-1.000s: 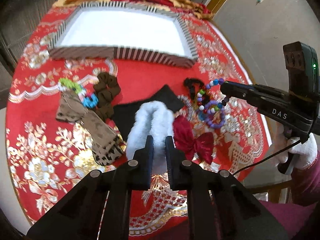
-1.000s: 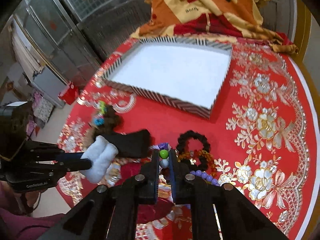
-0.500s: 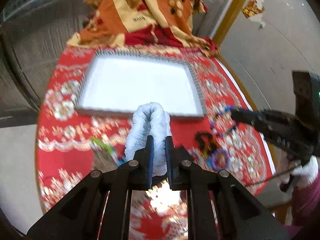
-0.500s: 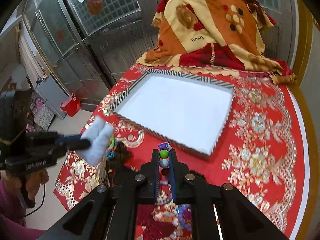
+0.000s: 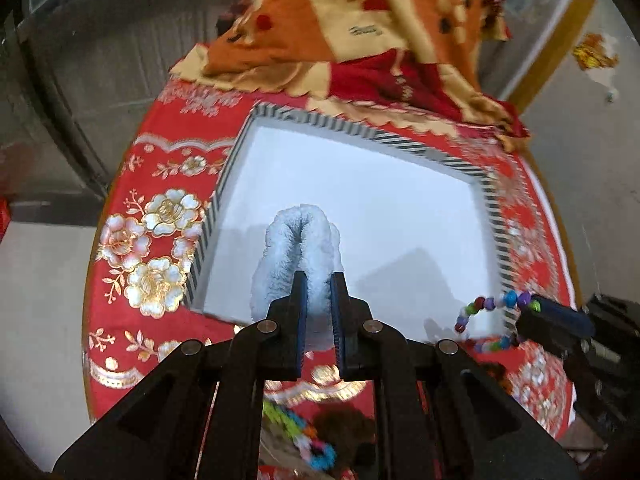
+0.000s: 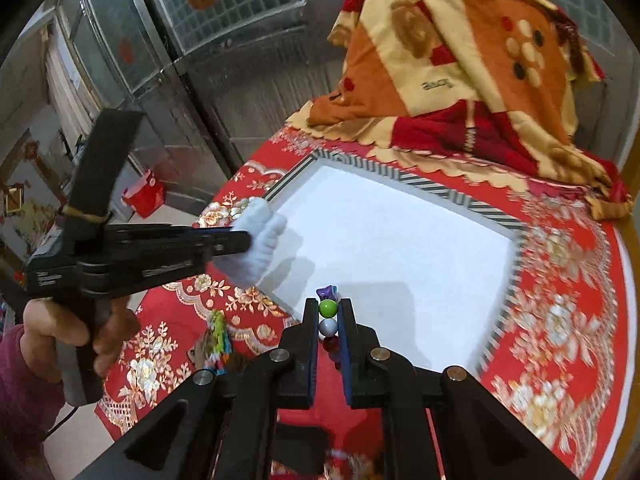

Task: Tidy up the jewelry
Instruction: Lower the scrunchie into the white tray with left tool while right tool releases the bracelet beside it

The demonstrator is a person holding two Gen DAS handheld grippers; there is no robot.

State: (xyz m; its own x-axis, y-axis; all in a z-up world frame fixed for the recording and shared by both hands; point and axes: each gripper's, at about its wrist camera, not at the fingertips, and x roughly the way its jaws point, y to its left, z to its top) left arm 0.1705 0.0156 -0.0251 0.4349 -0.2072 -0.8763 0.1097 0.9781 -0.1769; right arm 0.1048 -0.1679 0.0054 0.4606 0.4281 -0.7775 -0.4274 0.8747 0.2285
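My left gripper (image 5: 318,280) is shut on a white fluffy scrunchie (image 5: 298,252), held over the near left corner of the striped tray (image 5: 208,236) with its white floor. The right wrist view shows the same scrunchie (image 6: 260,236) at the tip of the left gripper (image 6: 244,242), above the tray's left rim. My right gripper (image 6: 329,312) is shut on a multicoloured bead bracelet (image 6: 327,309) near the tray's front edge (image 6: 496,340). In the left wrist view that bracelet (image 5: 486,320) hangs as a loop from the right gripper (image 5: 532,312) over the tray's near right corner.
The red and gold floral tablecloth (image 6: 560,320) covers a round table. An orange patterned blanket (image 6: 460,60) is heaped behind the tray. A colourful beaded band (image 5: 304,436) and a brown scrunchie (image 5: 348,420) lie on the cloth below the left gripper. A hand (image 6: 68,332) holds the left gripper's handle.
Both grippers have lifted their pieces off the cloth and carried them toward the tray. The scrunchie now hangs over the tray's left corner, the bracelet over its front right.
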